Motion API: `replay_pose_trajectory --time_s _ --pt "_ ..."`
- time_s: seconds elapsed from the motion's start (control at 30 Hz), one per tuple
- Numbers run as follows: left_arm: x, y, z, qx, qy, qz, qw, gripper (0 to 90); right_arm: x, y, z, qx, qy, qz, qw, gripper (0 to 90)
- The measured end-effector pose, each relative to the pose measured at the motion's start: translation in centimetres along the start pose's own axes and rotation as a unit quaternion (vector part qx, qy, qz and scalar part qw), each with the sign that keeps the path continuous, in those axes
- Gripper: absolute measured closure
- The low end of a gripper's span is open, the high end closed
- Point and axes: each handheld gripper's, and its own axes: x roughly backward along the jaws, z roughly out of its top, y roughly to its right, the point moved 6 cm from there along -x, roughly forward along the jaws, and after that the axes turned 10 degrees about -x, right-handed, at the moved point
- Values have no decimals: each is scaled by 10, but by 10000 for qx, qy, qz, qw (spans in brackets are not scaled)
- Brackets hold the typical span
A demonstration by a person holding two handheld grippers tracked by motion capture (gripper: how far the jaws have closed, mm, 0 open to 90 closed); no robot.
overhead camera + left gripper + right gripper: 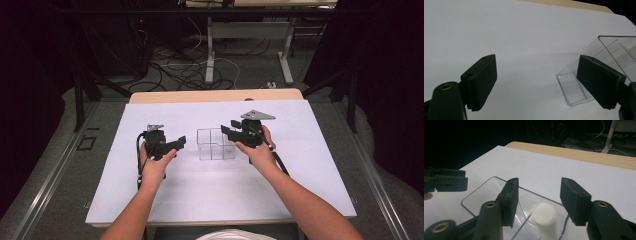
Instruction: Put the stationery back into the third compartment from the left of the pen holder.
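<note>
- At the centre of the high view, a clear plastic box [216, 144] with an inner divider stands on the white sheet [200, 195] that covers the table [215, 95], whose wooden edge shows along the sheet's far side.
- Left of the box in that view, the left gripper [177, 144] is held in the person's left hand [155, 162], its jaws pointing toward the box and stopping just short of it.
- In the left gripper view, its two black jaws stand wide apart with bare white sheet between them; the box sits at the right of the frame, partly behind the right-hand jaw, and nothing is clamped.
- Right of the box in the high view, the right gripper [226, 132], with a grey three-cornered plate on top, is held in the right hand [257, 150] at the box's right edge.
- In the right gripper view, its jaws are apart above the open box, gripping nothing.
- Low in that frame, between the jaws, a small white round object [544, 214] lies inside one compartment of the box; it is blurred, so I cannot tell what it is.
- At the left edge of the right gripper view, the left gripper's jaw appears beside the box.
</note>
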Motion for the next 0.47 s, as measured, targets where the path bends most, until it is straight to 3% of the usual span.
replay_pose_trajectory --time_s 0.2,0.47 --pt "2 -4 1 66 27 74 9999 159 14 3 5 0 -1 22 10000 333" --pt "4 -11 1 110 34 165 9998 134 42 14 8 -80 26 -47 10000 248"
